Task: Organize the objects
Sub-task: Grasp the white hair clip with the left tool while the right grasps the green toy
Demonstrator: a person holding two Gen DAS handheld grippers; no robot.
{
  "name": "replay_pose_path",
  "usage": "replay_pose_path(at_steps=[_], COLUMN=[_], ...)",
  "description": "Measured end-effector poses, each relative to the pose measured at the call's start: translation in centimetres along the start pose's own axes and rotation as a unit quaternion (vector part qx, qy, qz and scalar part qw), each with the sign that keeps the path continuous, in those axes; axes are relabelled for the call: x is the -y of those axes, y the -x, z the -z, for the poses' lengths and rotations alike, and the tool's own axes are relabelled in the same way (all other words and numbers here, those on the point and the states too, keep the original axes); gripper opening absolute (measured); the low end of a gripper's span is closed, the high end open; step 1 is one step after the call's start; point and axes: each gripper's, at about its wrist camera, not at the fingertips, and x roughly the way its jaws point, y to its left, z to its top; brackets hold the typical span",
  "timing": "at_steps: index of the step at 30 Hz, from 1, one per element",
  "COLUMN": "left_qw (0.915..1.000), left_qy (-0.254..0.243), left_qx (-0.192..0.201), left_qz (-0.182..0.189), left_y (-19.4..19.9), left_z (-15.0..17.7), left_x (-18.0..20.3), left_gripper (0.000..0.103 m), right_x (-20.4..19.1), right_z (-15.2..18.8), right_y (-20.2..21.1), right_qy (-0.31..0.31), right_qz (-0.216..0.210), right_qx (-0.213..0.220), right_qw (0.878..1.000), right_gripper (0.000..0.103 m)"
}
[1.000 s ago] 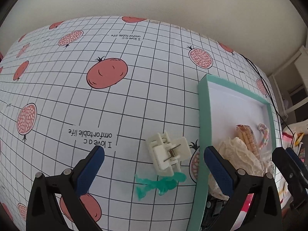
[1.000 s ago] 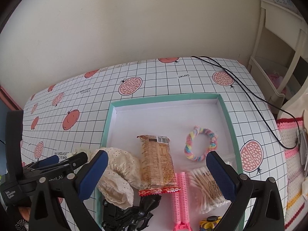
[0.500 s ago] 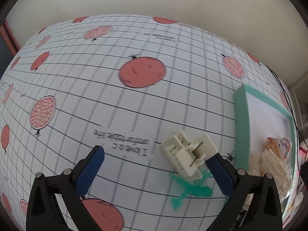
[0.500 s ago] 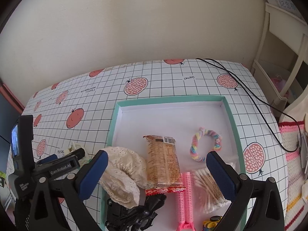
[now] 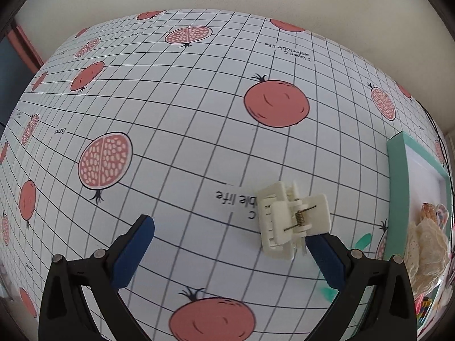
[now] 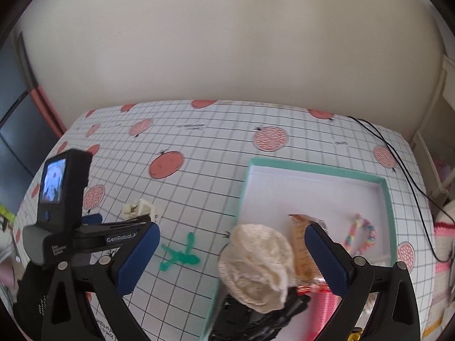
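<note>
Hair clip (image 5: 293, 221), white plastic, lies on pomegranate-print tablecloth (image 5: 182, 130) w/ left gripper (image 5: 227, 244) spread wide round it, apparently lining up a grab, while right gripper (image 6: 230, 253), also wide and empty, hovers over teal-rimmed tray (image 6: 388, 199) where sorted items sit.

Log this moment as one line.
left claw: open, at white hair clip | right claw: open, empty | green figure: outside tray

White hair clip (image 5: 293, 223) now nearer the left hand-held gripper (image 5: 230, 244), against its right finger.
</note>
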Motion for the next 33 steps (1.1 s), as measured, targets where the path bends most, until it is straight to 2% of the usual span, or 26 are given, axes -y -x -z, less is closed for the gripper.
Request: replay_pose_path(at_steps=[6, 11, 17, 22, 26, 33], left_qw=[0.9999, 0.9996, 0.9984, 0.9963, 0.9947, 0.9921], left_qy=[0.006, 0.017, 0.013, 0.01, 0.003, -0.003], left_qx=[-0.01, -0.009, 0.008, 0.023, 0.037, 0.055], left_qz=[0.007, 0.021, 0.054, 0.082, 0.096, 0.112], left_y=[-0.4, -0.4, -0.1, 0.2, 0.6, 1.2], left_z=[-0.5, -0.9, -1.4, -1.7, -2.0, -1.8], left_x=[-1.9, -2.9, -2.7, -2.4, -2.1, -1.4], left_gripper=[0.103, 0.103, 0.103, 0.103, 0.103, 0.098], right_x=[-2.3, -3.6, -4.9, -5.0, -5.4, -5.9], right_z=[0.5, 0.9, 1.3, 1.0, 1.2, 2.0], right_y=[-0.7, -1.7, -1.8, -0.5, -0.8, -1.9], right_qy=[0.03, 0.035, 0.056, 0.062, 0.078, 0.088], right_qz=[-0.007, -0.042, -0.047, -0.06, -0.055, -0.086], right_qx=[-0.003, -0.02, -0.023, 0.006, 0.001, -0.025], right_qw=[1.0, 0.998, 0.997, 0.996, 0.995, 0.992], right_gripper=[0.102, 0.097, 0.089, 0.089, 0.085, 0.075])
